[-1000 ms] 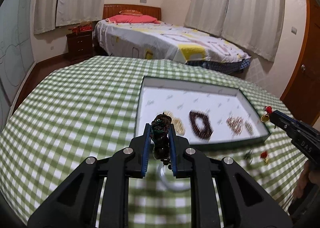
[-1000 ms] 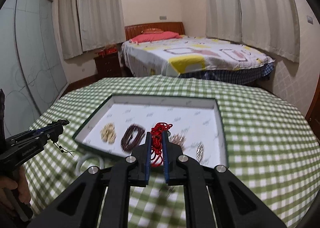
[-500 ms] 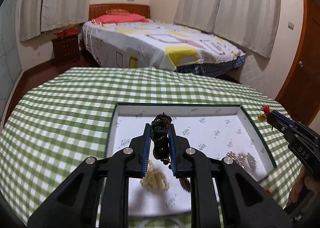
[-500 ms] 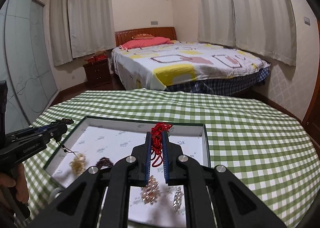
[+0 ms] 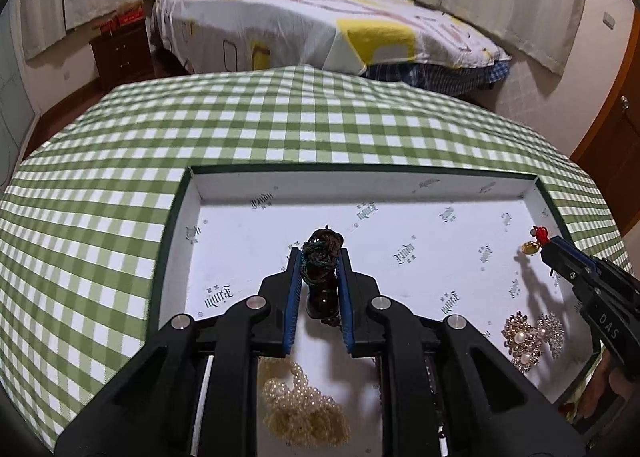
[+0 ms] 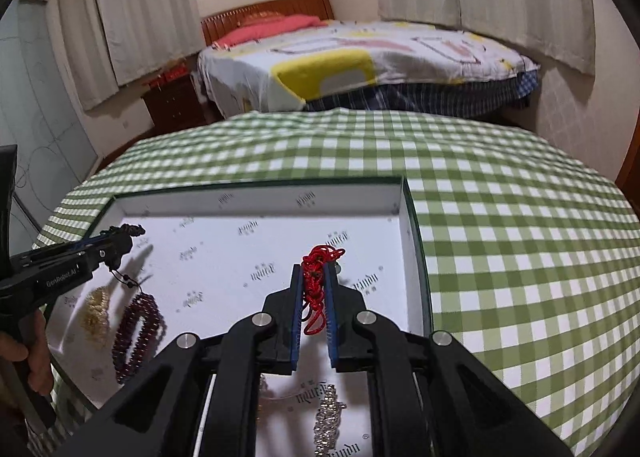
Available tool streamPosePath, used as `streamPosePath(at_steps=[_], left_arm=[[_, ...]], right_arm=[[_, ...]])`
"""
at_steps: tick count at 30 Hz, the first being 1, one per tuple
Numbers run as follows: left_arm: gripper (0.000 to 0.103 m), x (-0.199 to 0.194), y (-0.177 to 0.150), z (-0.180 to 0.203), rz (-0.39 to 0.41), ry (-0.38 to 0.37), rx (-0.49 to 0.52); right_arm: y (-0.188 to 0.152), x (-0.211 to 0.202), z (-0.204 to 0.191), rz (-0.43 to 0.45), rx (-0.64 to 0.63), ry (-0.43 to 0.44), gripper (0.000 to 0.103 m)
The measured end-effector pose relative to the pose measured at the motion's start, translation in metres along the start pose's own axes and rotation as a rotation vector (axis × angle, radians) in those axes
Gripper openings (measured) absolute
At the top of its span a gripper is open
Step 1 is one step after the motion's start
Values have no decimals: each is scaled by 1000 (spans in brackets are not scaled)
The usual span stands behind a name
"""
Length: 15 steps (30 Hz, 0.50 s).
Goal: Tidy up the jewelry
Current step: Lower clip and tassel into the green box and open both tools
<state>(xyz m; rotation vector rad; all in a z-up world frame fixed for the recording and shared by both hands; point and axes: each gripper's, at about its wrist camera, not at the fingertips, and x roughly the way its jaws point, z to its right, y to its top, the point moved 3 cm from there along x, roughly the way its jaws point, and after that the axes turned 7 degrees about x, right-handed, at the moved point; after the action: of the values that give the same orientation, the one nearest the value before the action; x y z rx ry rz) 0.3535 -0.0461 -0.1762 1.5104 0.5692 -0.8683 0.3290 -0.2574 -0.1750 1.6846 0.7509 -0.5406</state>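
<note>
A shallow white-lined tray (image 5: 188, 225) (image 6: 412, 233) with a dark green rim lies on the green checked tablecloth. My left gripper (image 5: 320, 257) hangs over the tray's left half, shut on a dark brown corded bracelet (image 5: 322, 253) with a dark bead below. My right gripper (image 6: 316, 273) is over the tray's right half, shut on a bunched red cord (image 6: 316, 289); a small gold charm (image 5: 530, 247) dangles at its tip in the left wrist view. In the tray lie a pearl necklace (image 5: 300, 405), a pearl-and-gold brooch (image 5: 522, 339), a dark red bead bracelet (image 6: 138, 331) and a silver chain (image 6: 328, 421).
The checked table (image 5: 280, 125) stretches beyond the tray to a rounded far edge. Behind it stand a bed (image 5: 320, 25) and a wooden nightstand (image 5: 120, 53). A hand (image 6: 24, 353) holds the left gripper's handle. A wooden door (image 5: 616, 137) is at the right.
Both grippers have moved forward and down over the tray, each still gripping its piece. The jewelry in the tray now lies under and beside the fingers instead of ahead of them.
</note>
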Motion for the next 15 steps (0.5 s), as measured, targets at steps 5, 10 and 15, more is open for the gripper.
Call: streamPosePath(at_steps=[5,10,15], left_arm=[[18,7,-1,-1,-40,5,5],[32,8,0,-1,-41,13,-5],[48,6,1,-3,-29,12,-12]], right_arm=[[-3,4,3,-39,5,-13,11],[-3,5,4,-54,12,-14,12],[-4,4,5,-54,14,-15,34]])
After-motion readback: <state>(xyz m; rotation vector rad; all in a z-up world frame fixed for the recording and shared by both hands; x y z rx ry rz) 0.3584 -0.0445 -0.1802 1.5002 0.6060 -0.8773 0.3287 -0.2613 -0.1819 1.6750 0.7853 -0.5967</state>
